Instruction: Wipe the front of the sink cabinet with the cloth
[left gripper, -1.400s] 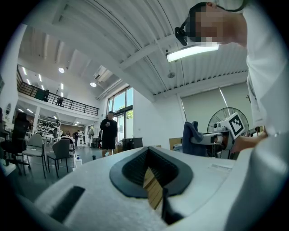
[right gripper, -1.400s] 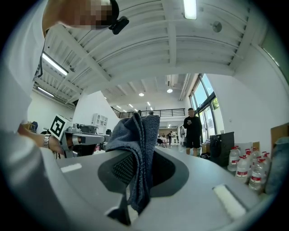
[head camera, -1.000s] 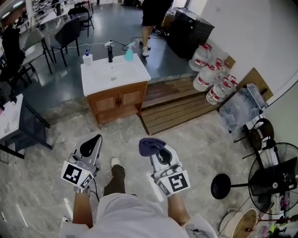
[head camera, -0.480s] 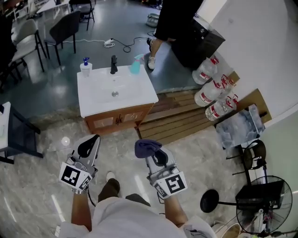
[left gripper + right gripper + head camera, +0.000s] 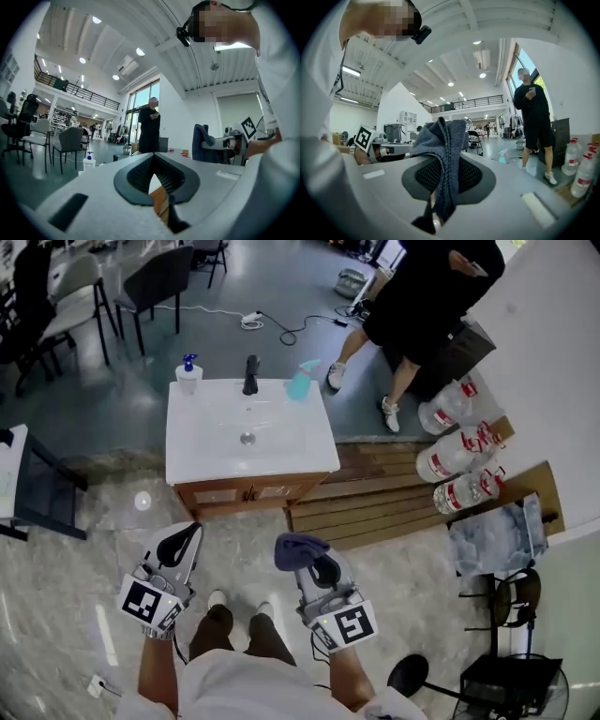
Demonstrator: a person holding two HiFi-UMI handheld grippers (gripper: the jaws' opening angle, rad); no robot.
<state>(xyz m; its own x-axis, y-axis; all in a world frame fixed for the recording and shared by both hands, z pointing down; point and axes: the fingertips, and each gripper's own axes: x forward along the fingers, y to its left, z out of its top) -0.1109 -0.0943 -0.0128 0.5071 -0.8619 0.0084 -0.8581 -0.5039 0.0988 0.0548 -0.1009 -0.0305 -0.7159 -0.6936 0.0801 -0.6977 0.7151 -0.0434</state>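
Dark blue-grey knitted cloth (image 5: 440, 150), likely soft, light and floppy, pinched mid-fold in the right gripper (image 5: 314, 563), its loose bunch above the jaws. Left gripper (image 5: 180, 542) pressed together, empty. White-topped wooden sink cabinet (image 5: 246, 492) stands ahead, untouched.

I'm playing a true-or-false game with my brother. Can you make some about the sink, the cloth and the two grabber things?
1. The right hand-held gripper is holding the blue cloth. True.
2. The cloth is pressed against the cabinet front. False: it is held up in the air, away from the cabinet.
3. A black faucet stands at the back of the white sink. True.
4. The left hand-held gripper is holding the spray bottle. False: it holds nothing, and the teal spray bottle stands on the sink top beside the faucet.
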